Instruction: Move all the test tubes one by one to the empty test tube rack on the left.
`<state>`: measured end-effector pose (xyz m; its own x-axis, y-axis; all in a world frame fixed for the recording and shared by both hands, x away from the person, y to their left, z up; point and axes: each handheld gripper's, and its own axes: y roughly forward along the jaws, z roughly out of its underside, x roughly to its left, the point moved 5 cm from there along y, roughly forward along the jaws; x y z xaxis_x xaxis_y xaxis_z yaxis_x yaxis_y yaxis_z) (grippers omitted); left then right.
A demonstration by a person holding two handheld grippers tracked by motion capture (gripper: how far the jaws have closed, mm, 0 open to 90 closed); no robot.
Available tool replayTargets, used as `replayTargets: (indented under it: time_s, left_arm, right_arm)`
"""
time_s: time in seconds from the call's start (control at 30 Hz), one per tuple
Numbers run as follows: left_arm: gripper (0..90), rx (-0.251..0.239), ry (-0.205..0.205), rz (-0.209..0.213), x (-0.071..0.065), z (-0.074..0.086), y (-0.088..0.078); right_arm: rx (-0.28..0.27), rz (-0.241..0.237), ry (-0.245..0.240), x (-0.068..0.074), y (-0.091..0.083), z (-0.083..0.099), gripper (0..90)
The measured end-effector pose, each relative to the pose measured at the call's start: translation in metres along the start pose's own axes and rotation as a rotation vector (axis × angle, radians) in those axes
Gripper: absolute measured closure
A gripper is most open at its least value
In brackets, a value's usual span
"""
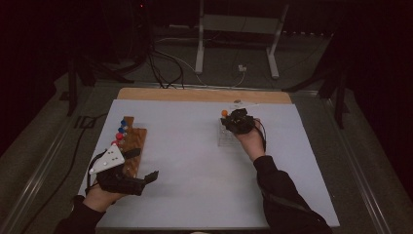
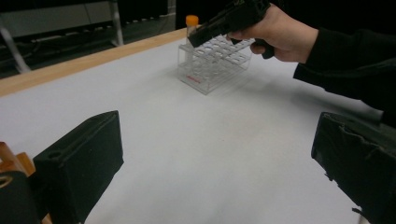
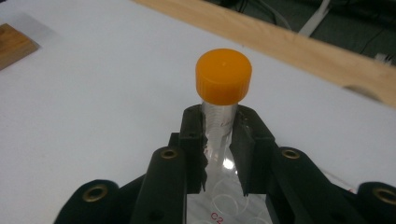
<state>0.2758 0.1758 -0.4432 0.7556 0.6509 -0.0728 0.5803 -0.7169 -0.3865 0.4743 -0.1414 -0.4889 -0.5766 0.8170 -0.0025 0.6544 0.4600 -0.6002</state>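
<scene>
Near the surface's left edge, beside a brown wooden rack [image 1: 132,146], the left claw [image 2: 212,163] gapes wide, holding nothing. Toward the far right, the right claw [image 3: 218,140] pinches a clear plastic orange-capped tube [image 3: 222,88] standing in a transparent rack [image 2: 212,63].

Orange-capped clear tube [image 3: 223,100] upright in clear rack [image 2: 212,63].

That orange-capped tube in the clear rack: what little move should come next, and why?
Probably a straight lift. The right gripper has its jaws closed on the orange-capped tube just below the cap, and the tube stands upright in the clear rack. Pulling straight up should free it without tipping the rack.
</scene>
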Motion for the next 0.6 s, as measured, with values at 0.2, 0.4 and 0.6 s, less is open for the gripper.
replayTargets:
  time_s: [0.2, 0.4, 0.6]
  left_arm:
    - [3.2, -0.013, -0.011, 0.010, -0.001, -0.004, 0.000]
    - [3.2, -0.021, -0.014, 0.046, -0.007, -0.012, 0.007]
    - [5.1, -0.015, -0.001, 0.078, -0.016, -0.021, 0.026]
  right_arm:
    - [-0.120, 0.016, -0.043, 0.005, -0.037, -0.023, 75.4]
    - [-0.161, -0.063, -0.122, 0.030, -0.069, -0.025, 75.4]
    - [-0.121, -0.194, -0.204, 0.075, -0.080, 0.003, 75.3]
